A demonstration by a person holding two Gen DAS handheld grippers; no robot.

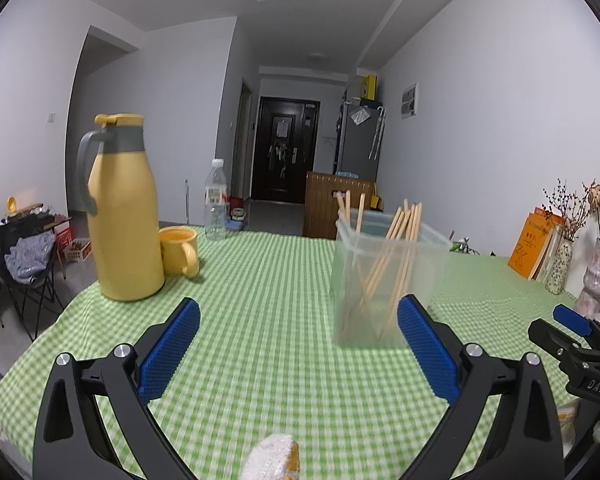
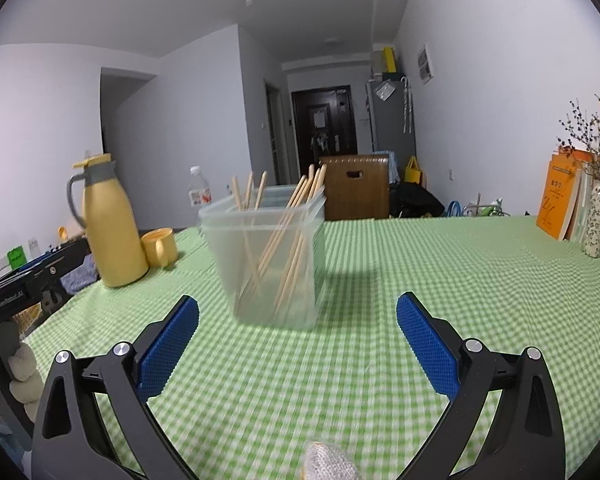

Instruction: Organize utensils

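A clear plastic container (image 1: pixel 384 276) (image 2: pixel 265 256) stands upright on the green checked tablecloth (image 1: pixel 267 320) (image 2: pixel 400 280). Several wooden chopsticks (image 1: pixel 400 240) (image 2: pixel 287 224) lean inside it, tips poking above the rim. My left gripper (image 1: pixel 298 312) hovers low over the cloth, open and empty; the container sits just ahead of its right finger. My right gripper (image 2: pixel 297 310) is open and empty too, with the container ahead and slightly left of centre. The right gripper's black body and blue pad (image 1: pixel 572 318) show at the right edge of the left wrist view.
A yellow thermos jug (image 1: pixel 121 208) (image 2: pixel 107 220) and yellow mug (image 1: pixel 179 250) (image 2: pixel 159 246) stand at the table's left, a water bottle (image 1: pixel 215 200) behind them. Vases with dried flowers (image 1: pixel 562 258) (image 2: pixel 596 220) and orange books (image 2: pixel 560 200) line the right wall.
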